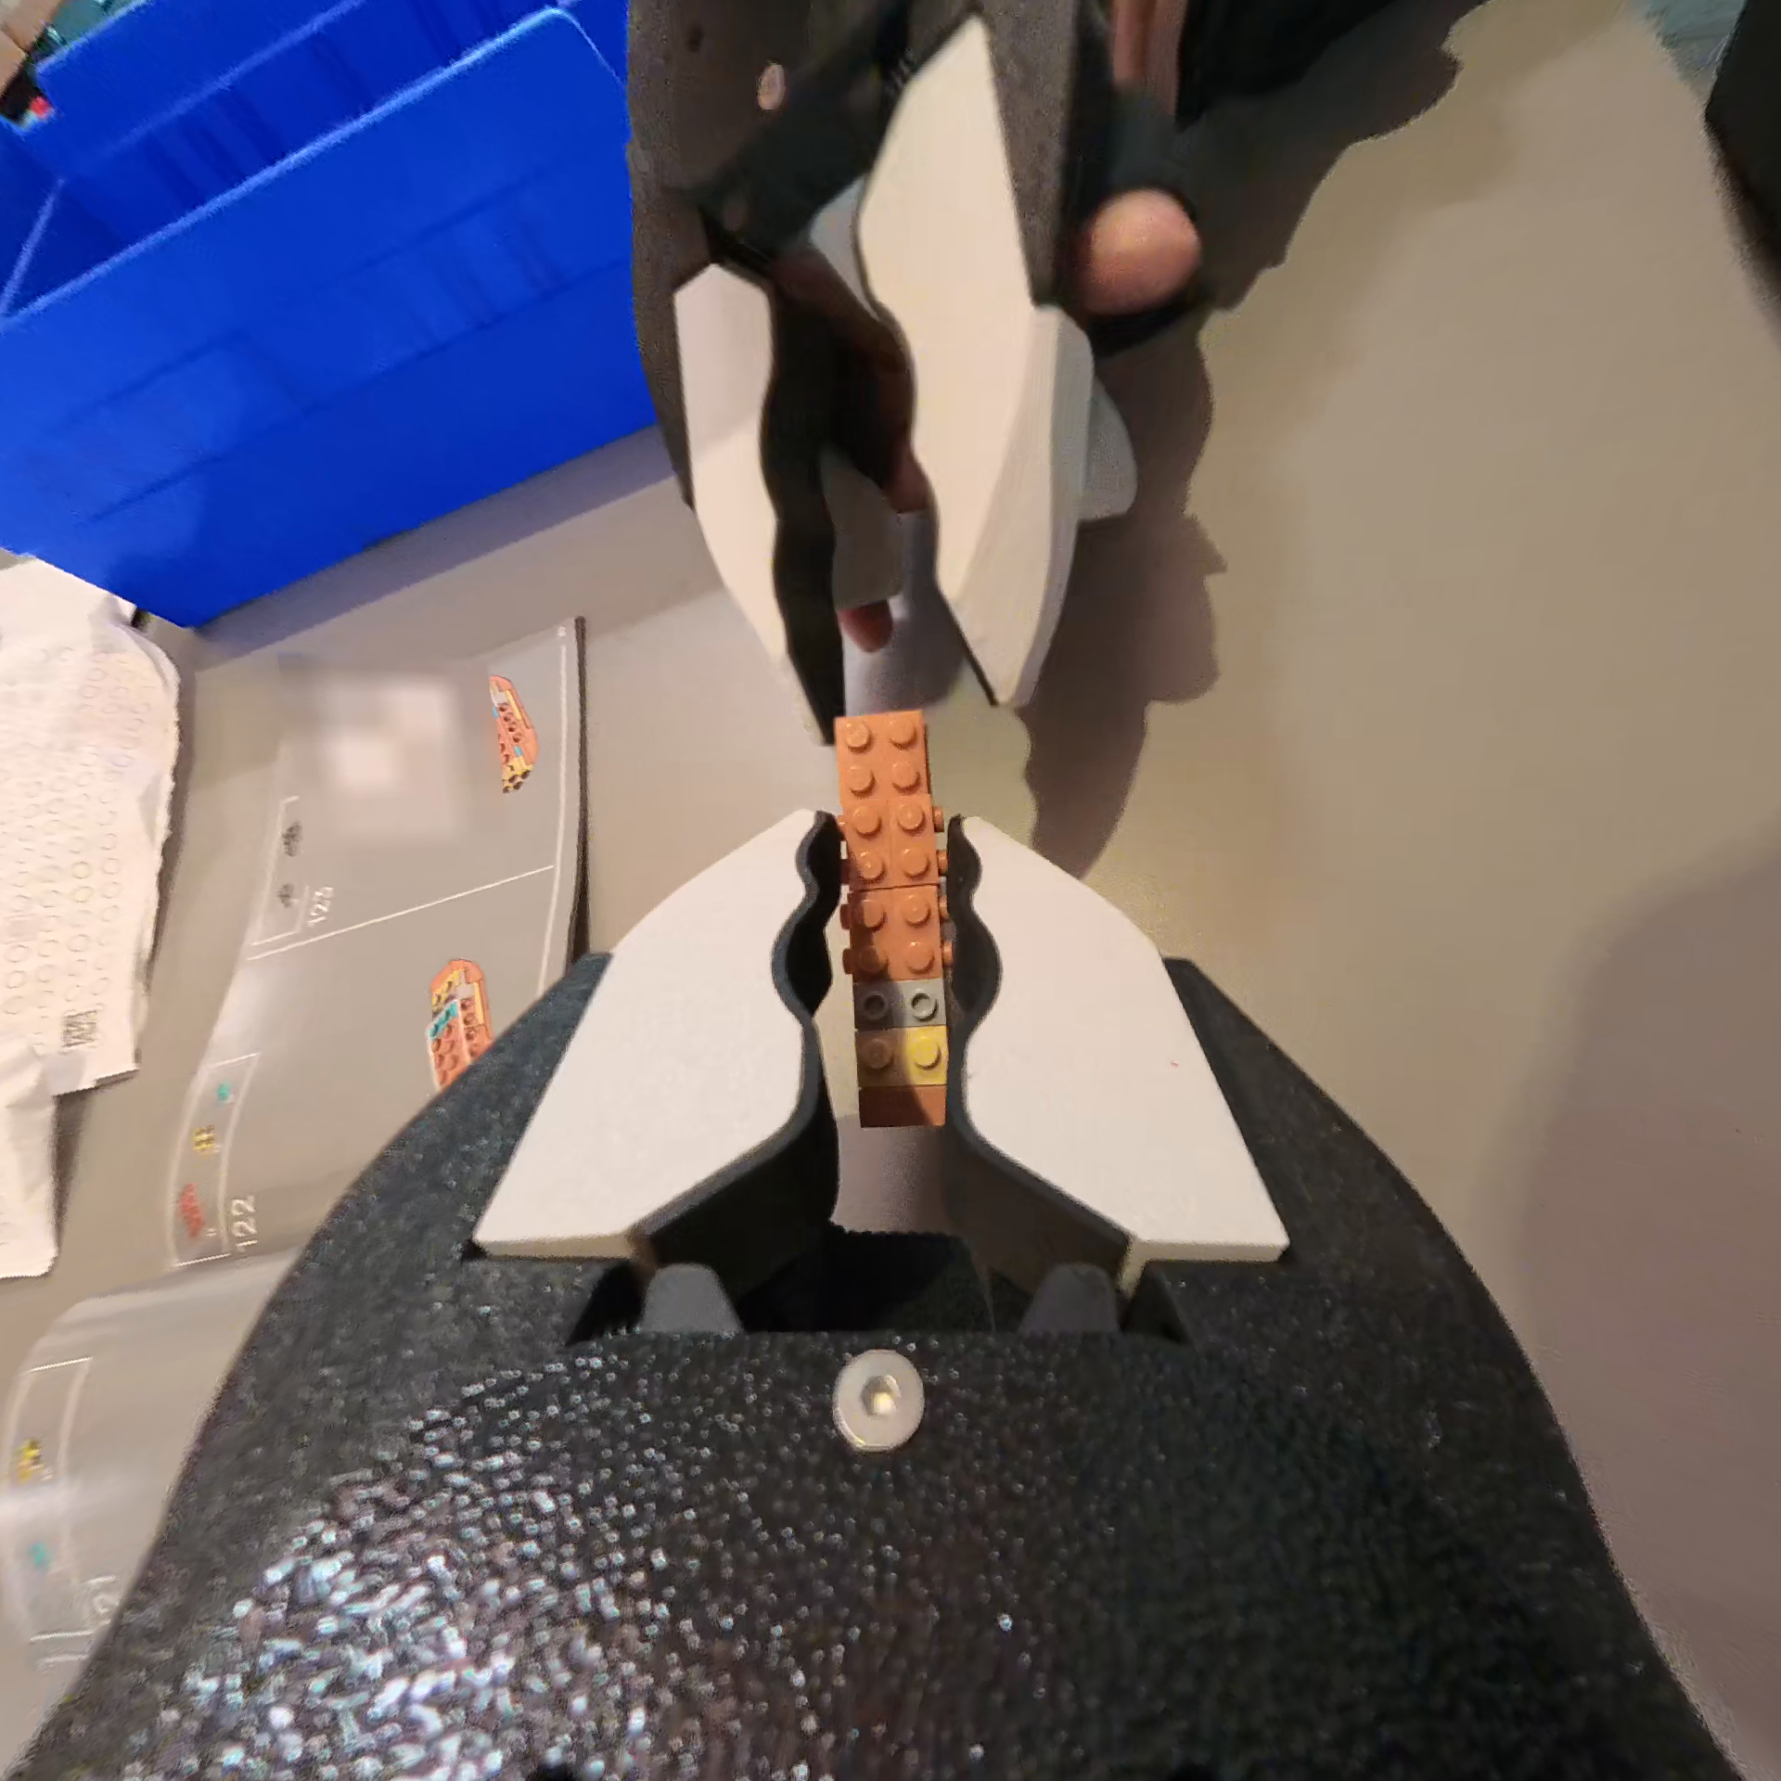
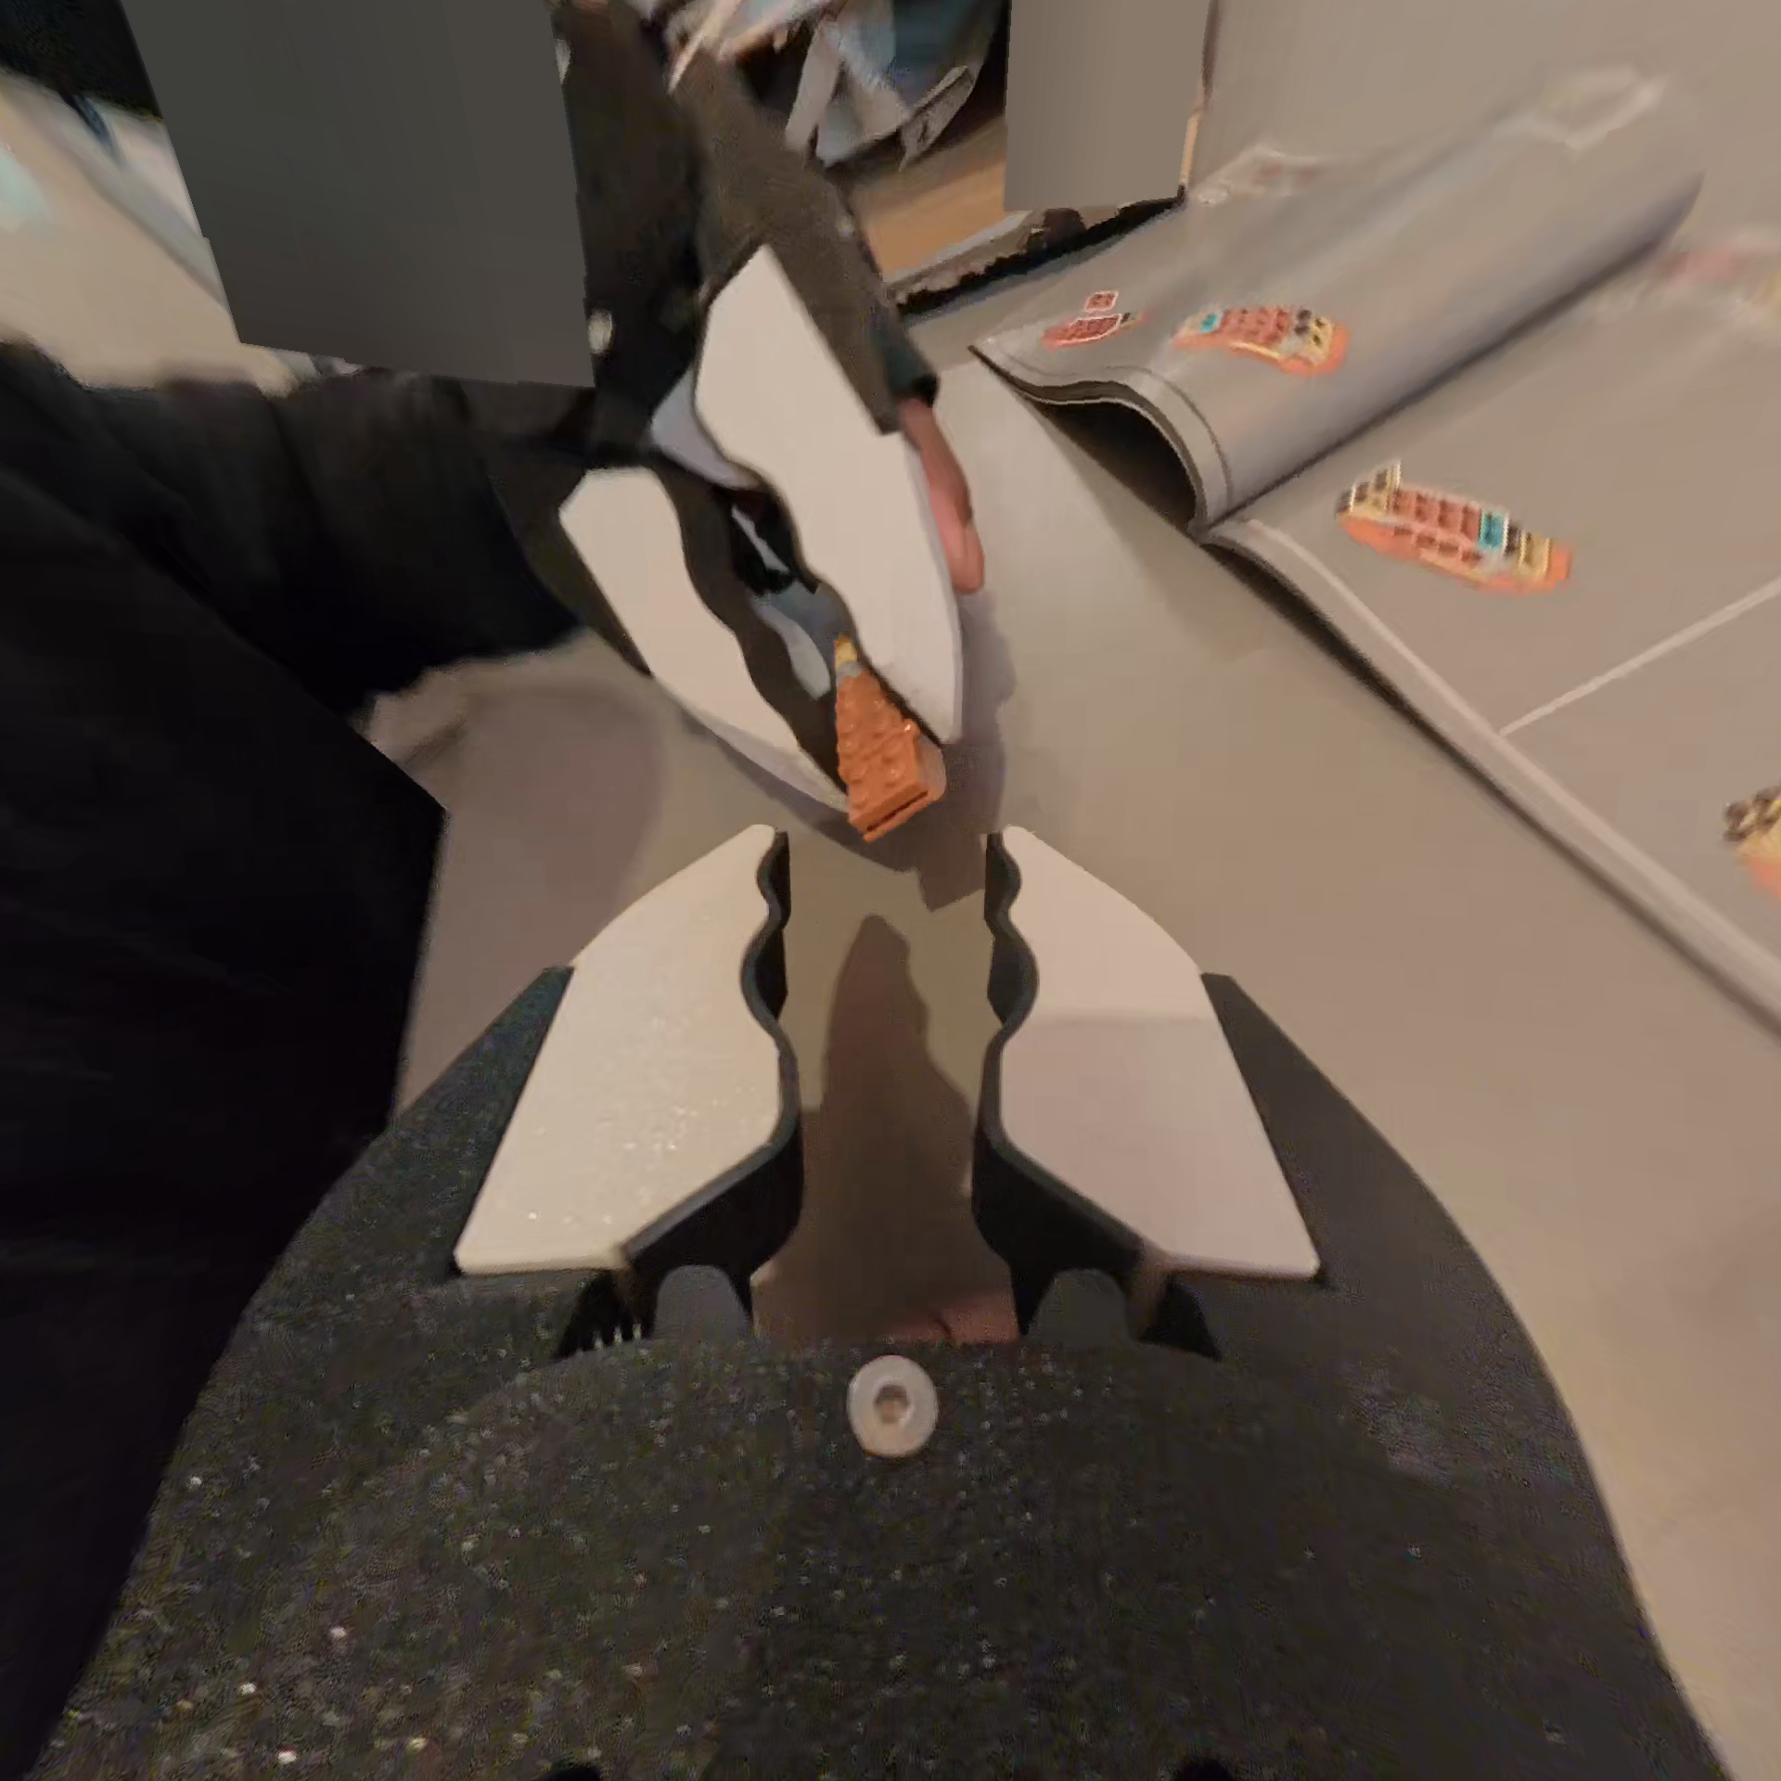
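beige tabletop (image 1: 1446, 867) | blue bins (image 1: 318, 318) rear left | open grey booklet (image 2: 1446, 675) | dim warm light

A hobby-style work table (image 1: 1397, 771): blue storage bins (image 1: 318, 318), open brick-building instruction booklet (image 2: 1446, 463), loose paper sheets (image 1: 67, 819).

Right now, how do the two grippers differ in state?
The left gripper is closed on an orange brick assembly, its pads pressing both sides; the right gripper is open and empty. The left jaws stand narrow, the right jaws wide. Both have white fingers with black wavy pads.
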